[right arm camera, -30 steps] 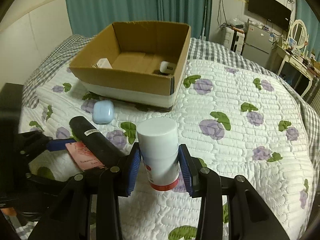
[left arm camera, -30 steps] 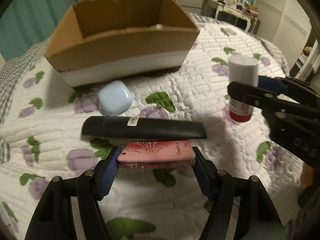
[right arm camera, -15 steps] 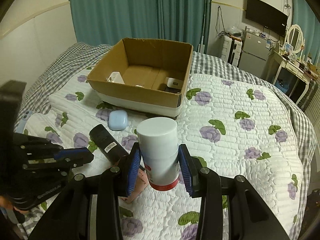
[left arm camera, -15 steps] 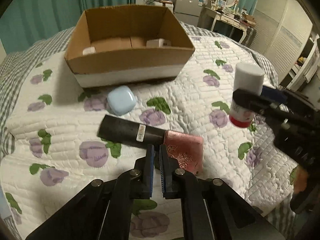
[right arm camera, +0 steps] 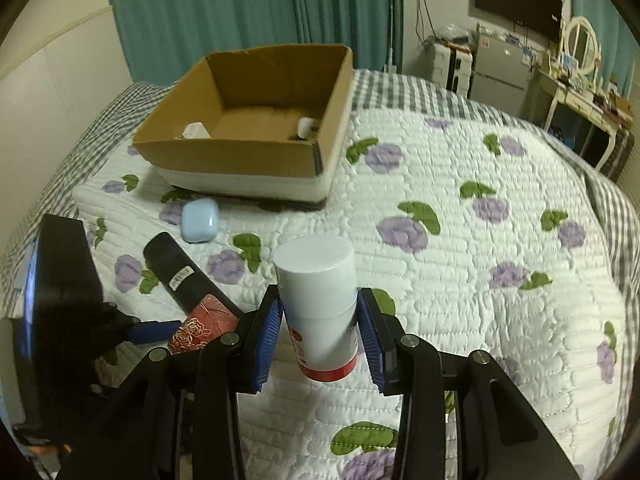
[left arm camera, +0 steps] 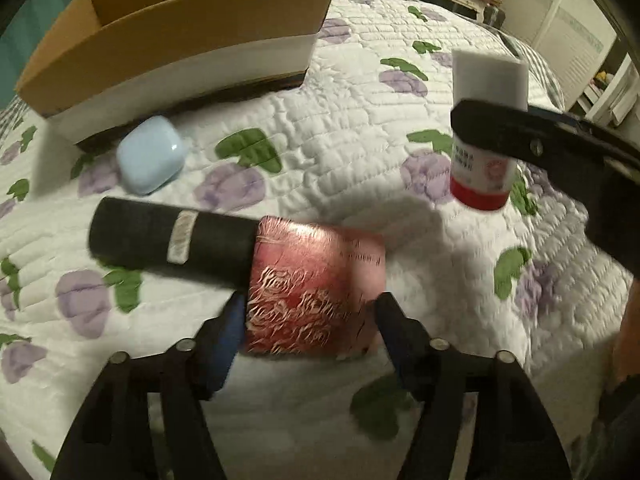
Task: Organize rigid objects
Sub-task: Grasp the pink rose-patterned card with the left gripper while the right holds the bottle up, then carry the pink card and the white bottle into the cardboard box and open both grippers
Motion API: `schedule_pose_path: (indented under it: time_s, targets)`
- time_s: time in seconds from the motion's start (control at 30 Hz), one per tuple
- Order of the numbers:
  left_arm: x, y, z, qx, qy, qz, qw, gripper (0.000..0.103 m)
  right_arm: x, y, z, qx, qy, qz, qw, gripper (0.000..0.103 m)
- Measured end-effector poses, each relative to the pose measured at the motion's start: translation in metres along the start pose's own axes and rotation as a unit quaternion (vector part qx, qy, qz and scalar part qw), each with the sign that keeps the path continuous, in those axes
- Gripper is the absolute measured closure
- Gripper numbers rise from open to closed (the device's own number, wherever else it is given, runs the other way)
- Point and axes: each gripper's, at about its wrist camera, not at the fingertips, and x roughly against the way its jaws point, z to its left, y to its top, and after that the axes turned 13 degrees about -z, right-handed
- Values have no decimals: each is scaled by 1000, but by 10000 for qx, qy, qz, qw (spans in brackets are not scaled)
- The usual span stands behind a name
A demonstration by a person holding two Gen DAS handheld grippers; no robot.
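My right gripper (right arm camera: 322,338) is shut on a white bottle with a red base (right arm camera: 318,304) and holds it upright above the bed; it also shows in the left wrist view (left arm camera: 484,128). My left gripper (left arm camera: 310,316) is open around the near end of a red patterned case (left arm camera: 316,288), which lies tilted against a black cylinder (left arm camera: 168,236) on the quilt. Its fingers flank the case without clearly pressing it. The case (right arm camera: 200,326) and cylinder (right arm camera: 180,276) also show in the right wrist view. A light blue earbud case (left arm camera: 150,154) lies near the cardboard box (right arm camera: 320,120).
The open cardboard box (left arm camera: 192,20) stands at the far side of the floral quilt (right arm camera: 460,260) and holds a few small white items (right arm camera: 306,126). Furniture and a fridge stand beyond the bed at the right.
My left gripper was shut above the quilt half a second ago; it has opened and dropped around the red case. The right gripper still holds the bottle, lower and closer to the quilt.
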Motion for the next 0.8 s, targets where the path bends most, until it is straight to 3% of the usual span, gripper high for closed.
schedule_pose_path:
  time_s: [0.1, 0.27, 0.3, 0.33, 0.43, 0.63, 0.8]
  targets:
    - [-10, 1, -3, 59, 36, 86, 9999, 30, -4, -2, -7, -114, 10, 46, 9999, 65]
    - [6, -3, -12, -313, 84, 4, 9995, 34, 0, -2, -6, -116, 6, 13, 9999, 65]
    - [15, -4, -13, -375, 169, -80, 9991, 61, 1, -2, -4, -104, -6, 3, 9999, 65]
    - [21, -2, -13, -353, 174, -162, 9991, 71, 3, -1, -3, -79, -20, -15, 10000, 65]
    - [46, 4, -6, -103, -182, -328, 9992, 86, 9, 1, 1, -42, -47, -65, 10000, 65]
    - [60, 2, -19, -163, -595, -380, 9974, 92, 26, 6, 9, 48, -85, -164, 9998, 65]
    - [44, 0, -32, -451, -321, -310, 9980, 92, 30, 5, 5, 45, -163, -132, 9998, 65]
